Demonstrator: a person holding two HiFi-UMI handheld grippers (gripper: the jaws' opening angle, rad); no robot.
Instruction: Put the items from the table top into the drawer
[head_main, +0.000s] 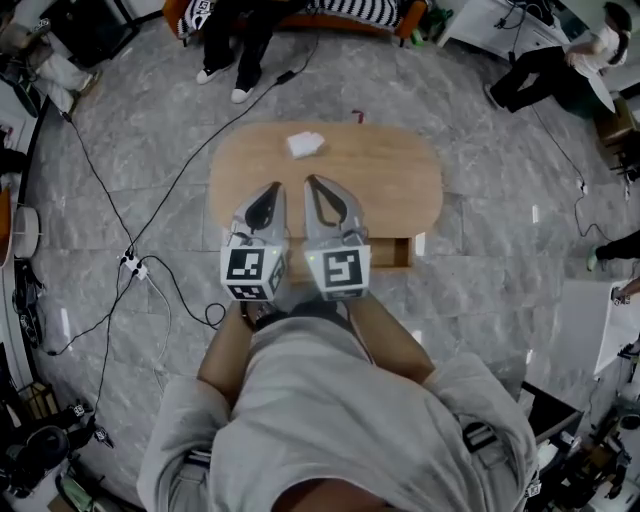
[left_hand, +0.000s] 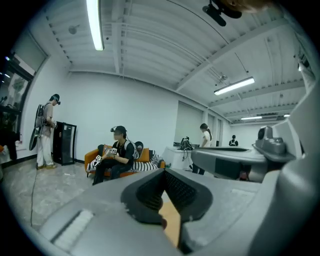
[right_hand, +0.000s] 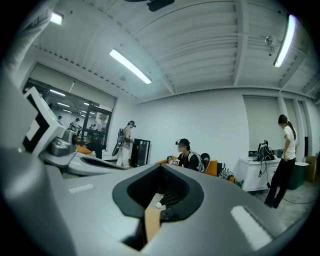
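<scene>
In the head view, a white crumpled item (head_main: 305, 144) lies near the far edge of the oval wooden table (head_main: 400, 180). A drawer (head_main: 396, 252) stands pulled out at the table's near side. My left gripper (head_main: 273, 189) and right gripper (head_main: 311, 181) are held side by side high above the table, close to the camera. Both are shut with nothing in them. In the left gripper view the left gripper (left_hand: 165, 173) points level across the room, its jaws together. In the right gripper view the right gripper (right_hand: 160, 168) does the same.
Cables and a power strip (head_main: 133, 265) lie on the marble floor left of the table. A small red thing (head_main: 358, 117) lies just beyond the table. A person sits on an orange sofa (left_hand: 114, 159) ahead. Other people stand by white tables (right_hand: 257, 175).
</scene>
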